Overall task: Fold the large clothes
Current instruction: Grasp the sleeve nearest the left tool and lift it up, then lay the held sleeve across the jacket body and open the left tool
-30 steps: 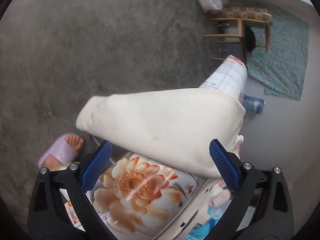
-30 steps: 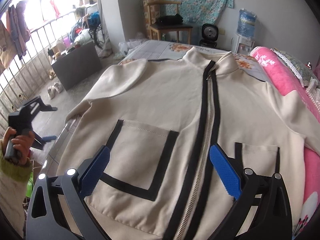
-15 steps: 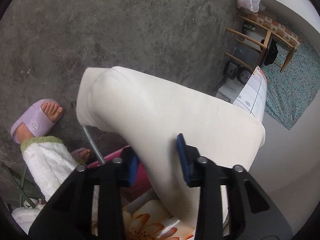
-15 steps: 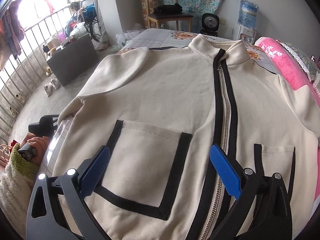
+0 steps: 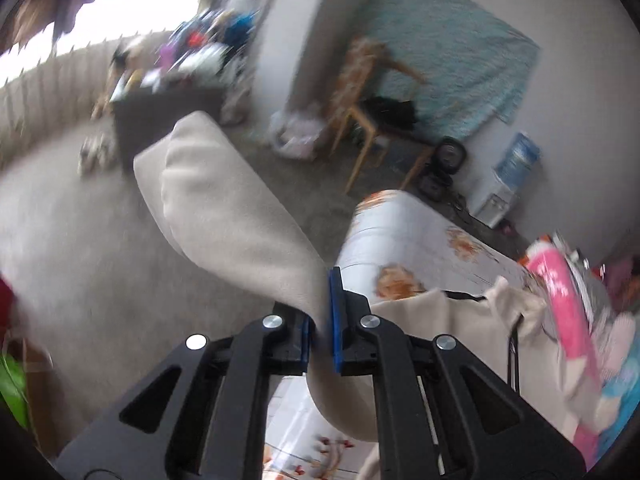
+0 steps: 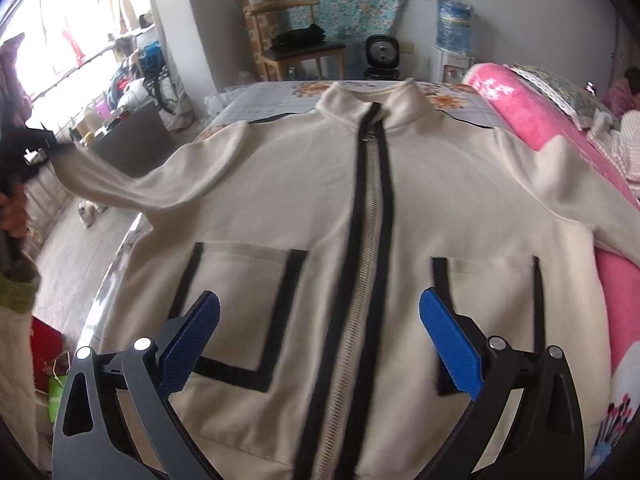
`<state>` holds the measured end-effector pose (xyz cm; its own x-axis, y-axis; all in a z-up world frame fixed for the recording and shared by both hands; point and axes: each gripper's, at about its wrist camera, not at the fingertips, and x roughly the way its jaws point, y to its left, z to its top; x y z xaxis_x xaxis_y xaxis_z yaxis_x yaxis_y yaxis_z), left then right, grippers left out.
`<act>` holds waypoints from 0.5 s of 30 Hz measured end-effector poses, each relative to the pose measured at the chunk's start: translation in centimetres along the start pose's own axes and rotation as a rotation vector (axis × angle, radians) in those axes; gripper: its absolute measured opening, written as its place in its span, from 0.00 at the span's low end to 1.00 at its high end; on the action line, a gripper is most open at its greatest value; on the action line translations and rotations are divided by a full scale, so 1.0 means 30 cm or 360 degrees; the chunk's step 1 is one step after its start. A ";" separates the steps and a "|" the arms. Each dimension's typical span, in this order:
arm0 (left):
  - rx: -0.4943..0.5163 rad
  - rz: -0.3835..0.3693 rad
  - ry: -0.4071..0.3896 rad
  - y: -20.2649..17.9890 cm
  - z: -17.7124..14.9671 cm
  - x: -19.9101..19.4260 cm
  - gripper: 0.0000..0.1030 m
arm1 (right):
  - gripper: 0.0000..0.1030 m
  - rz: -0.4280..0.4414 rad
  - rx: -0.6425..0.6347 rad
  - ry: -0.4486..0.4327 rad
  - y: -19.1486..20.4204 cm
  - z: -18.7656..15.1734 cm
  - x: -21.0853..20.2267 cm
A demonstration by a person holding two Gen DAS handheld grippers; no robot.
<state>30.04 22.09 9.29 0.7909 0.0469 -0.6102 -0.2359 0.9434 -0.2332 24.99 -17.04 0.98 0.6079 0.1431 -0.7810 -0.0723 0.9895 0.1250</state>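
Observation:
A cream zip jacket with black trim lies face up on the bed, collar at the far end. My right gripper hovers open above its lower front, one blue pad over each pocket, the zipper running between them. My left gripper is closing, its blue pads pinching the jacket's left sleeve, whose cuff end sticks out beyond the jaws over the floor. In the right wrist view that sleeve stretches out level to the left toward the left gripper, held in a person's hand.
The bed's floral sheet shows past the collar, and a pink blanket lies along the right. Behind stand a wooden chair, a fan and a water dispenser. A dark cabinet stands on the floor at left.
The left gripper's jaws closed on the sleeve and lifted it from hanging beside the bed out to the side. The right gripper shifted right, now centred over the zipper.

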 end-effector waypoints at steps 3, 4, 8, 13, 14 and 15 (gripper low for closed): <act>0.0426 -0.0168 -0.0075 -0.321 -0.050 -0.131 0.08 | 0.95 -0.0060 0.0080 -0.0022 -0.091 -0.014 -0.040; 0.0533 -0.0228 -0.0057 -0.408 -0.094 -0.150 0.11 | 0.95 -0.0081 0.0108 -0.0033 -0.123 -0.020 -0.056; 0.0726 -0.0398 0.0189 -0.591 -0.355 -0.089 0.49 | 0.95 -0.0157 0.0216 -0.0048 -0.257 -0.057 -0.112; 0.0674 -0.0466 0.0619 -0.558 -0.683 0.034 0.61 | 0.95 -0.0239 0.0282 0.0004 -0.398 -0.099 -0.142; 0.0635 -0.0483 0.0653 -0.532 -0.709 0.032 0.61 | 0.95 -0.0246 0.0278 0.0005 -0.420 -0.094 -0.146; 0.0580 -0.0527 0.0663 -0.495 -0.719 0.021 0.61 | 0.95 -0.0237 0.0274 0.0002 -0.436 -0.084 -0.148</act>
<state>21.87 1.02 -3.97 0.4859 -0.3279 -0.8102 0.2478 0.9406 -0.2320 21.24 -30.57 1.28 0.6007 -0.0044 -0.7995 0.1546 0.9818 0.1107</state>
